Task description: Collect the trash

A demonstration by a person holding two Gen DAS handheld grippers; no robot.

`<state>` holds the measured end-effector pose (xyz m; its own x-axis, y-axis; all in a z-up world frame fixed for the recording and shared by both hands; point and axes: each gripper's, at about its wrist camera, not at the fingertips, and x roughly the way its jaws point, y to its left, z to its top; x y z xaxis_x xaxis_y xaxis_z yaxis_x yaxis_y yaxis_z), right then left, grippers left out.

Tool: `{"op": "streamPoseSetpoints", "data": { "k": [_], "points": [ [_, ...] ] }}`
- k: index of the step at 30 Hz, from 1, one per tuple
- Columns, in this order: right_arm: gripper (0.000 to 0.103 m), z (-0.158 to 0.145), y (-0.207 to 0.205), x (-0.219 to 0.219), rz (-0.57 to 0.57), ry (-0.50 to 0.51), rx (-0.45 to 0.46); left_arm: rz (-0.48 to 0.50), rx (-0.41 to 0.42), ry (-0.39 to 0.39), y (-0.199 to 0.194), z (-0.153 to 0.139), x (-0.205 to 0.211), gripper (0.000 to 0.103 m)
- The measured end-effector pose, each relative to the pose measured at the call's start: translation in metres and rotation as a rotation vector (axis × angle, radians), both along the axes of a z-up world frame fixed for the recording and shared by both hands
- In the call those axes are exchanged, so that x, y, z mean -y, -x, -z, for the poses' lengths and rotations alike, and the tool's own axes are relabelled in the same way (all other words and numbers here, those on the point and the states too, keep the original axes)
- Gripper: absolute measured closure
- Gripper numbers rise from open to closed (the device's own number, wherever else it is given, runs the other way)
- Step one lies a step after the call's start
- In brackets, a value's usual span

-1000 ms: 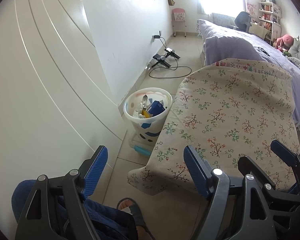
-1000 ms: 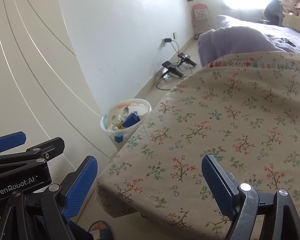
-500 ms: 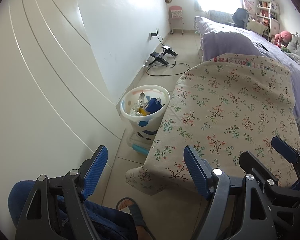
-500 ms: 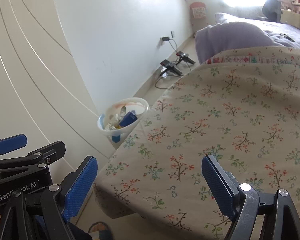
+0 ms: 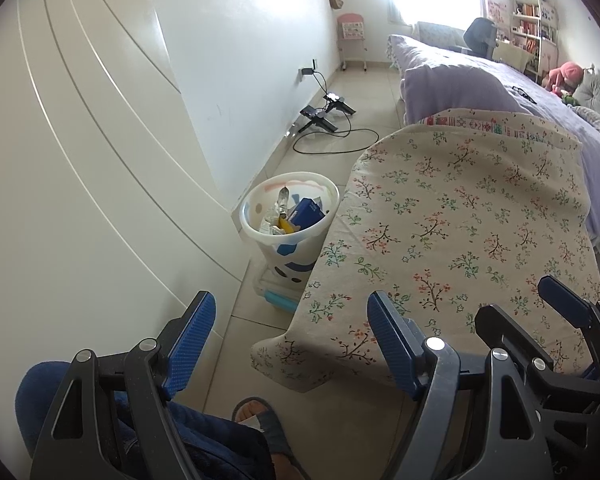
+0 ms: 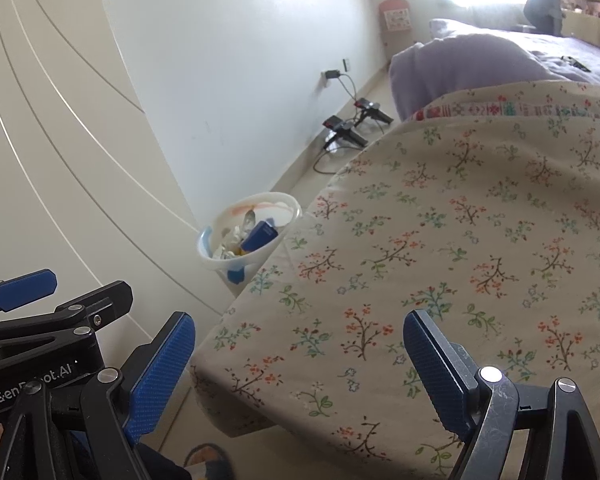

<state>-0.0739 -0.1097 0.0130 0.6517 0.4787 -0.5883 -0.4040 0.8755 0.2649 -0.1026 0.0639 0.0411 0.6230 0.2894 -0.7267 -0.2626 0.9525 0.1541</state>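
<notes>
Bedroom floor beside a cloth-covered surface. Left gripper (image 5: 288, 344): black frame, blue ribbed pads, jaws spread wide with nothing between them, held over the tiled floor (image 5: 364, 92) at the near left corner of the floral cloth (image 5: 460, 232). Right gripper (image 6: 296, 364): same build, jaws likewise spread wide and empty, held above the near edge of the same cloth; its neighbour shows at the left edge of its view, marked with white lettering. Trash bin (image 5: 290, 220): white plastic with blue and brown spots on its side, standing on the floor just beside the left edge of the cloth and near the white wall (image 5: 240, 60), farther off than both grippers. Contents: a dark blue box (image 5: 306, 213), a yellow piece, crumpled clear and white wrappers, filling the bin partway. Clear storage box with a teal edge (image 5: 278, 298): on the floor against the near side of the bin's base, partly under the cloth. Black cable and two black devices (image 5: 326, 114): on the floor by the far wall socket. Bed with purple cover (image 5: 480, 76): far right, beyond the cloth. Person's foot in a grey sandal (image 5: 268, 424) and blue trouser leg: near bottom, below the left gripper.
</notes>
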Motion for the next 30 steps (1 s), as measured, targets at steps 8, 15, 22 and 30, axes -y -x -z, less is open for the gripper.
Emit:
{"op": "streamPoseSetpoints", "data": {
  "k": [8,15,22,30],
  "points": [
    [0.014,-0.0003,0.0007,-0.0006,-0.001,-0.002,0.003,-0.006,0.001,0.005,0.0012,-0.0005,0.0013,0.022],
    [0.014,-0.0003,0.001,0.0009,-0.002,-0.002,0.004,-0.003,-0.005,0.006,-0.0005,0.0004,0.0007,0.022],
    [0.014,-0.0003,0.0011,0.0004,-0.002,-0.001,0.006,-0.004,-0.004,0.007,-0.0001,0.0011,0.0009,0.022],
    [0.014,-0.0002,0.0013,0.0023,-0.007,0.0,0.007,-0.004,-0.006,0.007,0.0002,0.0022,0.0015,0.022]
  ]
}}
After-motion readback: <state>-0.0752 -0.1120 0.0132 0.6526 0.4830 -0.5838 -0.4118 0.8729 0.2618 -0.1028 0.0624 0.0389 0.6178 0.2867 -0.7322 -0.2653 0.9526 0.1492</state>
